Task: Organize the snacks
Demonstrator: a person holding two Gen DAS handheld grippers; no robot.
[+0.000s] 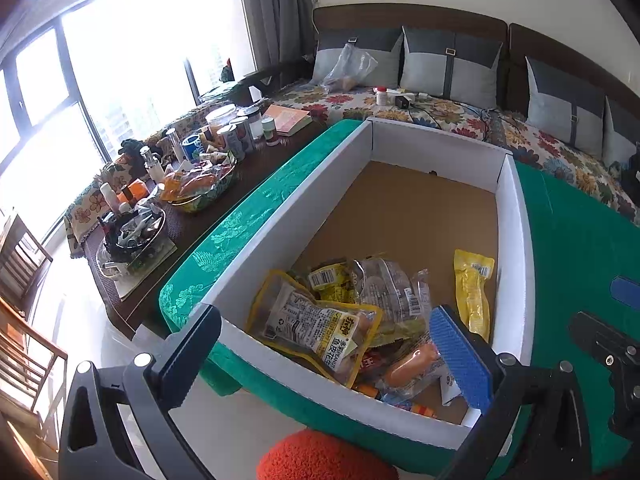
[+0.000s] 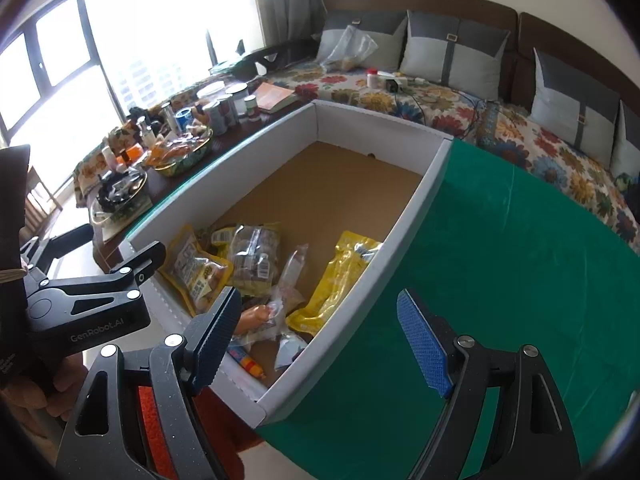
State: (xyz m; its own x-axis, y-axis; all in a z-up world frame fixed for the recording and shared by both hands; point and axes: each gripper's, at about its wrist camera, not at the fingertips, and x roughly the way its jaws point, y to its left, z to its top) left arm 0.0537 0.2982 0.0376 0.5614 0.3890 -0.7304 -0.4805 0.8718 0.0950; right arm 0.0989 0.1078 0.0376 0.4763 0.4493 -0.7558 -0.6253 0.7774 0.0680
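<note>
A white cardboard box (image 1: 516, 216) with a brown floor stands on a green cloth (image 2: 500, 260). Several snack packs lie in its near end: a peanut pack (image 1: 316, 328), a clear pack of brown snacks (image 1: 384, 284), a yellow pack (image 1: 472, 288) and a sausage (image 1: 412, 362). The box (image 2: 424, 196) and the yellow pack (image 2: 340, 280) also show in the right wrist view. My left gripper (image 1: 326, 356) is open and empty above the box's near end. My right gripper (image 2: 320, 340) is open and empty over the box's near right corner.
A dark table (image 1: 256, 168) to the left carries jars, cans, bottles and a dish of snacks (image 1: 200, 184). A sofa (image 1: 440, 108) with a floral cover and grey cushions runs behind. An orange stool (image 1: 320, 456) sits below the box. Wooden chairs (image 1: 20, 280) stand at the left.
</note>
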